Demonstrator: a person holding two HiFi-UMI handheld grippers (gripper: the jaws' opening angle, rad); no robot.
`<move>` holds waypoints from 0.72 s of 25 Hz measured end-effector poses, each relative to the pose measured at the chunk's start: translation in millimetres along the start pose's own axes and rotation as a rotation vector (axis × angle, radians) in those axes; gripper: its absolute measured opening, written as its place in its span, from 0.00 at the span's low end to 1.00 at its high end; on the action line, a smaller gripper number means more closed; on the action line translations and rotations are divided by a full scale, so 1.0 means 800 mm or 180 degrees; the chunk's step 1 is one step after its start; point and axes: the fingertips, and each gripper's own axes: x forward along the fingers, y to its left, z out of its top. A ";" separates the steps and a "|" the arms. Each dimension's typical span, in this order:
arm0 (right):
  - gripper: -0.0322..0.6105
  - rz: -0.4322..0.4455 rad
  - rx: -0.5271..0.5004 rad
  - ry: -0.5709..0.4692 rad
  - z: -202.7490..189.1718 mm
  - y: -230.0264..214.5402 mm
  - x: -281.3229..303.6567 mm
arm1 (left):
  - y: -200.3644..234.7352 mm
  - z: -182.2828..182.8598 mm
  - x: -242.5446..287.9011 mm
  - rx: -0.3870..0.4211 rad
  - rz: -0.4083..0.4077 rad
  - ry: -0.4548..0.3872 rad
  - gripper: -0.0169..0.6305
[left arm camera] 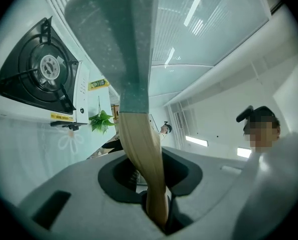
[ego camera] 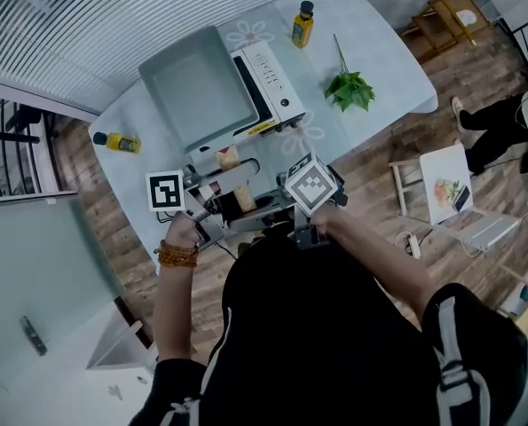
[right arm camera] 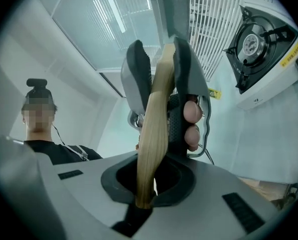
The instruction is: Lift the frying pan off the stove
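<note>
The square grey-green frying pan [ego camera: 197, 87] hangs in the air over the left part of the white stove [ego camera: 277, 87]. Both grippers hold its pale wooden handle [ego camera: 229, 158]. My left gripper [ego camera: 216, 186] is shut on the handle nearer the pan. My right gripper [ego camera: 256, 211] is shut on the handle's end. In the left gripper view the handle [left arm camera: 141, 149] runs from the jaws of the left gripper [left arm camera: 156, 204] up to the pan [left arm camera: 118, 29], with the stove's burner [left arm camera: 43, 69] to the left. In the right gripper view the right gripper [right arm camera: 143, 194] clamps the handle [right arm camera: 154, 134], and the left gripper [right arm camera: 159, 69] grips it further up.
The stove stands on a pale blue table [ego camera: 388, 60]. A yellow bottle [ego camera: 303, 25] stands at the far side and another bottle [ego camera: 117, 141] lies at the left. A green leafy sprig [ego camera: 348, 89] lies right of the stove. A white stool [ego camera: 445, 193] and a seated person [ego camera: 494, 122] are to the right.
</note>
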 end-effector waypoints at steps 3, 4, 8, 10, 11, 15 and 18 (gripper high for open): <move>0.08 0.0019 -0.0063 0.0006 0.001 0.022 0.004 | -0.023 0.001 0.001 0.0058 0.0008 -0.0022 0.18; 0.08 0.0037 -0.0087 0.0015 0.001 0.030 0.005 | -0.032 0.000 0.002 0.0085 0.0009 -0.0032 0.18; 0.08 0.0103 -0.0196 0.0048 -0.009 0.062 0.004 | -0.058 -0.010 0.007 0.0326 0.0106 0.0000 0.18; 0.08 0.0121 -0.0230 0.0040 -0.011 0.071 0.003 | -0.068 -0.012 0.012 0.0376 0.0086 0.0008 0.18; 0.08 0.0127 -0.0235 0.0031 -0.010 0.073 0.003 | -0.071 -0.012 0.013 0.0368 0.0056 0.0003 0.18; 0.08 0.0117 -0.0202 -0.0039 -0.009 0.076 0.002 | -0.071 -0.013 0.017 0.0300 -0.0006 0.0012 0.19; 0.08 0.0099 -0.0197 -0.0053 -0.009 0.075 0.004 | -0.069 -0.014 0.014 0.0304 0.0024 0.0032 0.19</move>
